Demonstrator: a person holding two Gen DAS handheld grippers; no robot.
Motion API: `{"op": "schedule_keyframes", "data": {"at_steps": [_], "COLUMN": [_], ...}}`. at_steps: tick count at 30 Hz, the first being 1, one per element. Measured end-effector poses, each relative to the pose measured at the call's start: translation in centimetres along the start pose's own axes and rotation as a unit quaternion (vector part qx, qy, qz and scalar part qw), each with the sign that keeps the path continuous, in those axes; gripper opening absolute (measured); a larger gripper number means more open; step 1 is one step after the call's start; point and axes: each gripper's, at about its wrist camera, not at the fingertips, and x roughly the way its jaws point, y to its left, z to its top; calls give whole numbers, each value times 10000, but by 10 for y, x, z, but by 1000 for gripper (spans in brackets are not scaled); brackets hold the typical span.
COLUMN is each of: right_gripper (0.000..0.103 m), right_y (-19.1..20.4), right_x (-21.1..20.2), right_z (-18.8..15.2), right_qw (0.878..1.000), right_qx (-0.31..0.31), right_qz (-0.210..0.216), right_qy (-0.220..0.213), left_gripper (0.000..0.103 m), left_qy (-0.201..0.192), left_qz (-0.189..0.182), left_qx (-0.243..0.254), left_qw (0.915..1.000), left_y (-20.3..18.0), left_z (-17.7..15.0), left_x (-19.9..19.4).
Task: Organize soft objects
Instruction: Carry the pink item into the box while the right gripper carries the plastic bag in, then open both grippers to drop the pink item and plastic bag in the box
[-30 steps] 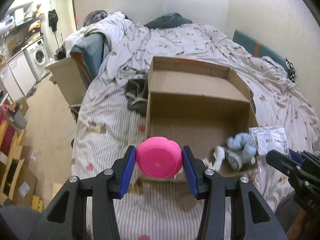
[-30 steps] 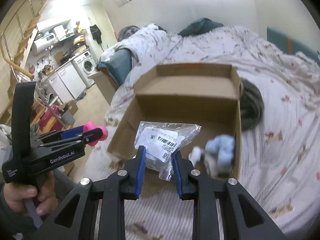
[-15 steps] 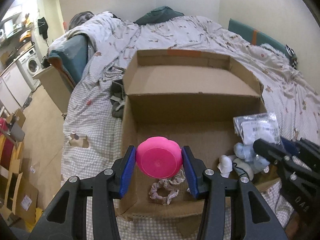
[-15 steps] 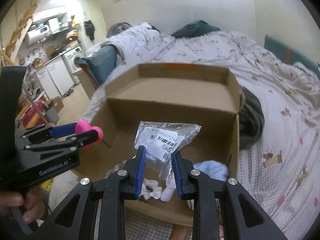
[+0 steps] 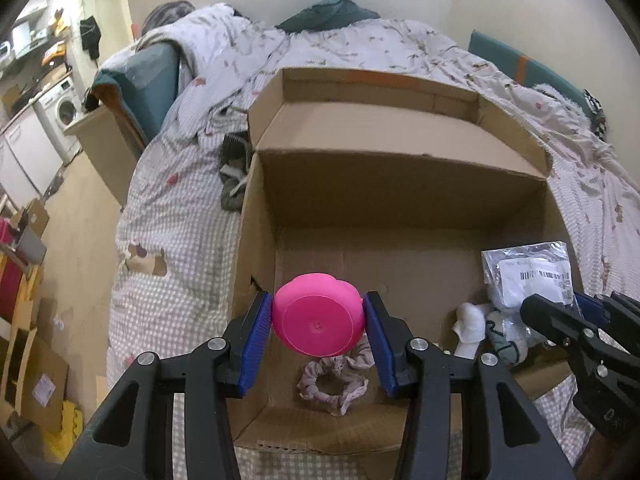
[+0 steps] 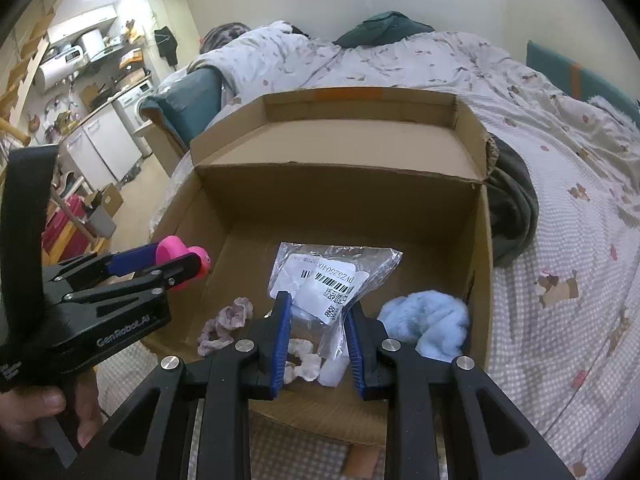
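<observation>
An open cardboard box point(image 5: 392, 184) point(image 6: 340, 196) lies on the bed. My left gripper point(image 5: 318, 322) is shut on a round pink soft object point(image 5: 318, 314), held over the box's left front part; it also shows in the right wrist view point(image 6: 182, 258). My right gripper point(image 6: 318, 320) is shut on a clear plastic bag with a barcode label point(image 6: 328, 276), held over the box's right front part; the bag shows in the left wrist view point(image 5: 528, 276). In the box lie a pale pink scrunchie point(image 5: 334, 380) point(image 6: 226, 322), a light blue fluffy item point(image 6: 430, 324) and white soft pieces point(image 5: 468, 326) point(image 6: 306, 358).
The bed has a checked and patterned cover point(image 5: 176, 248) point(image 6: 560, 240). Dark grey clothing lies left of the box in the left wrist view point(image 5: 234, 172) and right of it in the right wrist view point(image 6: 512, 204). A washing machine point(image 5: 60, 112) and cardboard on the floor point(image 5: 32, 376) are to the left.
Both grippers have moved forward from the bed's edge to over the box, each keeping its object. The box interior and the scrunchie have come into view.
</observation>
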Motion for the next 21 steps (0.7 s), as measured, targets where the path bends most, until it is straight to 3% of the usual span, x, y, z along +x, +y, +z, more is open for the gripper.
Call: {"op": "schedule_keyframes", "data": {"at_steps": [18, 21], "right_gripper": [28, 28], "right_y": [2, 3], "right_x": [9, 9], "right_z": [-6, -6], "right_qw": [9998, 9998], "right_qx": [-60, -52], "right_qz": [-29, -26], "right_qy": [210, 208], "left_gripper": [44, 48], "left_qy": [308, 300], "left_qz": [-193, -136], "left_qx": [-126, -66], "left_qw": [9993, 9994], "left_y": [2, 0], "left_z": [-9, -10], "left_x": [10, 9]}}
